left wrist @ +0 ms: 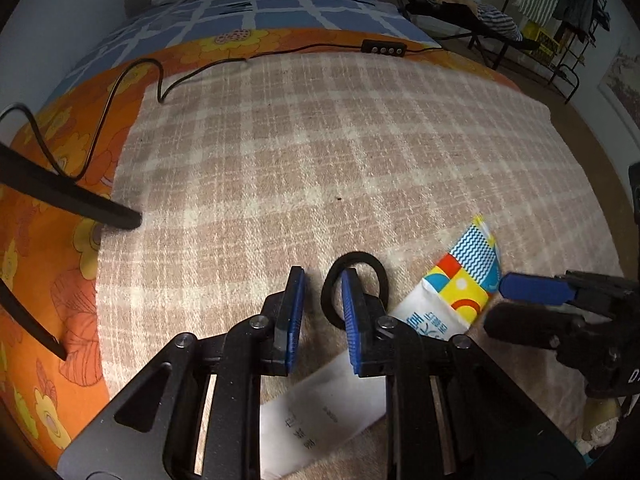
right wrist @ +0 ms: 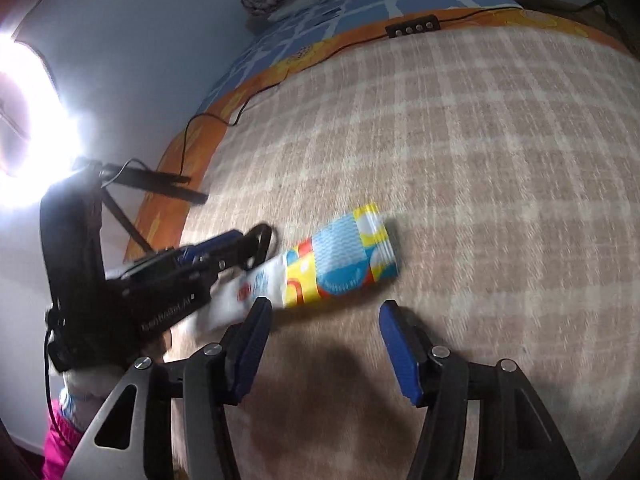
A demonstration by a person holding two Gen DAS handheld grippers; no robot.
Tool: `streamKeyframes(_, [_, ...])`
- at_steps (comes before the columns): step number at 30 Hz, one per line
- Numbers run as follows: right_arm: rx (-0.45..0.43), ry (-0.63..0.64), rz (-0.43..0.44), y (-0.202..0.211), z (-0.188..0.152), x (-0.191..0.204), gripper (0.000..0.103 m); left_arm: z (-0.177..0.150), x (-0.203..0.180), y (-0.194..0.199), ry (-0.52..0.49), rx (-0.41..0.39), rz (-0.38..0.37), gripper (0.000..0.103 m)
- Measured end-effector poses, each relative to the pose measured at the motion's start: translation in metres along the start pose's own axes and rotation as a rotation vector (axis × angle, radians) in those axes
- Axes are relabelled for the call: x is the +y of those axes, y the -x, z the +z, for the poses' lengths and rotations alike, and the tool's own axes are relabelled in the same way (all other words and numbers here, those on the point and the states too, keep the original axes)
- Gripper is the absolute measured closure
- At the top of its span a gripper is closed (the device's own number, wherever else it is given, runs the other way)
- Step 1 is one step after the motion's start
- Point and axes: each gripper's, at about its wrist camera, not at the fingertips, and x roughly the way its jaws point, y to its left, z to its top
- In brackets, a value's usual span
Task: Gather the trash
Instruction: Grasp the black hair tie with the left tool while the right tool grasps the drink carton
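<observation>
A black hair tie [left wrist: 376, 276] lies on the beige checked blanket [left wrist: 320, 140]. My left gripper [left wrist: 323, 280] stands over it with its jaws close together. One blue finger [left wrist: 352, 300] sits inside the loop, and the loop's left arc lies in the narrow gap, unpinched. A colourful snack packet [left wrist: 464, 276] [right wrist: 340, 260] with a white end lies just to the right. White printed paper [left wrist: 320, 412] shows under the left gripper. My right gripper [right wrist: 324, 320] [left wrist: 500, 306] is open just short of the packet, with nothing between its fingers. The left gripper [right wrist: 236, 248] appears blurred in the right wrist view.
A black cable with an inline switch [left wrist: 384, 47] crosses the far blanket edge. Black tripod legs [left wrist: 72, 196] rest at the left, under a bright ring light [right wrist: 24, 112]. A folding chair with clothes [left wrist: 460, 0] and a clothes rack [left wrist: 560, 8] stand beyond the bed.
</observation>
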Motion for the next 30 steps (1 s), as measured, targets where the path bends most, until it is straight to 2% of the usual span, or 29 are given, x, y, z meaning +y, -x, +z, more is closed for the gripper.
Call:
streamKeyframes(3, [-0.029, -0.029, -0.02, -0.006, 0.007, 0.001, 0.049, 0.0, -0.003, -0.001, -0.019, -0.013, 0.01, 0.097])
streamKeyframes(8, [-0.079, -0.067, -0.073, -0.015, 0.021, 0.001, 0.067, -0.004, -0.003, 0.001, -0.009, -0.04, 0.001, 0.101])
streamKeyframes(11, [-0.101, -0.075, -0.094, -0.018, 0.026, -0.001, 0.084, -0.009, 0.001, 0.003, 0.005, -0.048, -0.013, 0.101])
streamKeyframes(12, [-0.103, -0.076, -0.093, -0.019, 0.028, -0.002, 0.094, -0.01, 0.002, 0.004, 0.007, -0.05, -0.013, 0.101])
streamKeyframes(13, [-0.102, -0.08, -0.089, -0.019, 0.029, -0.004, 0.099, -0.011, 0.003, 0.005, 0.01, -0.052, -0.013, 0.101])
streamKeyframes(16, [-0.104, -0.089, -0.071, -0.018, 0.029, -0.008, 0.102, -0.014, 0.007, 0.009, 0.022, -0.055, -0.02, 0.101])
streamKeyframes(18, [-0.099, -0.098, -0.043, -0.016, 0.027, -0.012, 0.102, -0.016, 0.012, 0.011, 0.039, -0.053, -0.032, 0.101])
streamKeyframes(19, [-0.089, -0.113, -0.016, -0.015, 0.025, -0.014, 0.096, -0.018, 0.014, 0.012, 0.049, -0.051, -0.043, 0.101])
streamKeyframes(20, [-0.077, -0.135, -0.003, -0.015, 0.023, -0.016, 0.096, -0.02, 0.015, 0.013, 0.058, -0.049, -0.054, 0.102])
streamKeyframes(22, [-0.071, -0.182, 0.05, -0.012, 0.019, -0.02, 0.07, -0.025, 0.016, 0.015, 0.064, -0.046, -0.069, 0.102])
streamKeyframes(25, [-0.067, -0.191, 0.062, -0.01, 0.016, -0.011, 0.051, -0.035, 0.016, 0.021, 0.089, -0.04, -0.104, 0.102])
streamKeyframes(28, [-0.056, -0.144, 0.029, -0.018, 0.014, 0.007, 0.051, -0.048, 0.011, 0.028, 0.079, -0.031, -0.113, 0.102])
streamKeyframes(30, [-0.07, -0.099, -0.026, -0.023, 0.013, 0.02, 0.051, -0.054, 0.009, 0.034, 0.074, -0.034, -0.103, 0.102])
